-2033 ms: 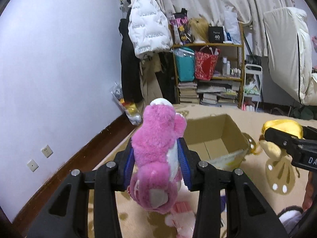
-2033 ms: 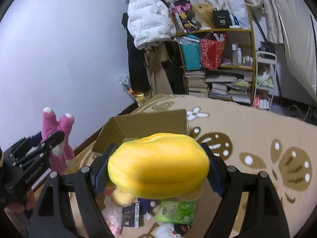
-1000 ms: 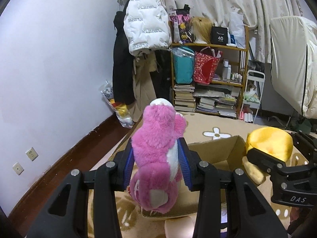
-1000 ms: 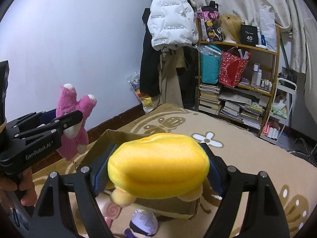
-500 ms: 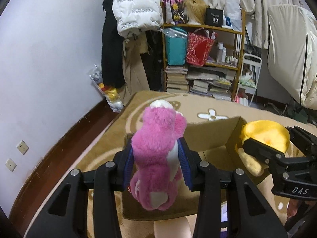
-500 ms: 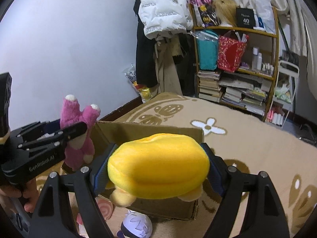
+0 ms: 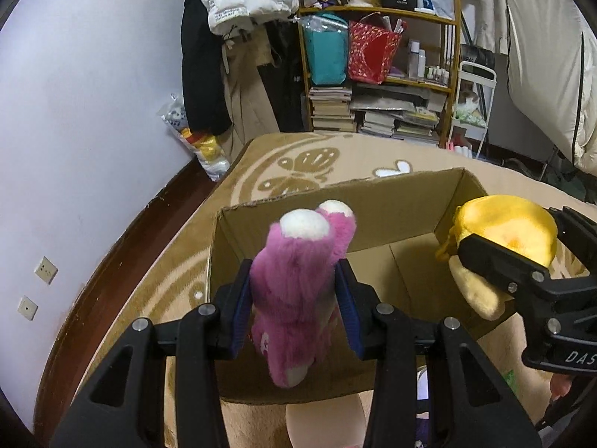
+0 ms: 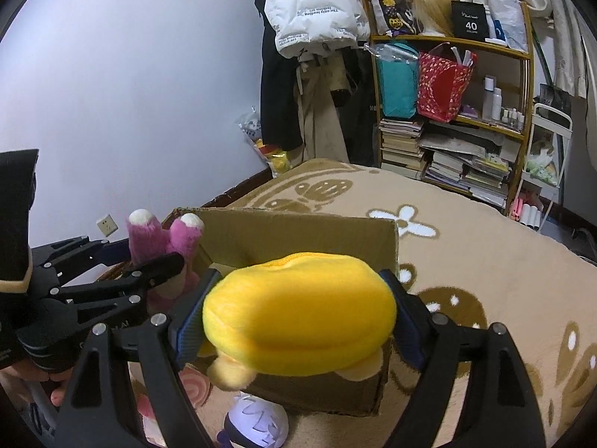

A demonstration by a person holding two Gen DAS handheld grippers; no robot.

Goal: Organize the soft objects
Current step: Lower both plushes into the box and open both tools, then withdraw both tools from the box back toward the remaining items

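Note:
My left gripper (image 7: 294, 298) is shut on a pink plush toy (image 7: 298, 283) with white-tipped ears and holds it over the near left part of an open cardboard box (image 7: 377, 205) on the rug. My right gripper (image 8: 298, 313) is shut on a yellow plush toy (image 8: 298, 317) and holds it above the box's near wall (image 8: 298, 235). The yellow toy also shows in the left wrist view (image 7: 503, 231) at the box's right side. The pink toy shows in the right wrist view (image 8: 164, 239) at the left.
A beige patterned rug (image 8: 485, 254) covers the floor. More soft toys lie in front of the box, a white-purple one (image 8: 257, 422) and a pink one (image 8: 190, 380). A crowded shelf (image 7: 384, 74) and hanging coats (image 7: 242, 37) stand at the back. A wall (image 7: 74, 112) is on the left.
Both grippers have moved forward and tilted down with their toys, from beside the box to over its opening. The grips have not changed.

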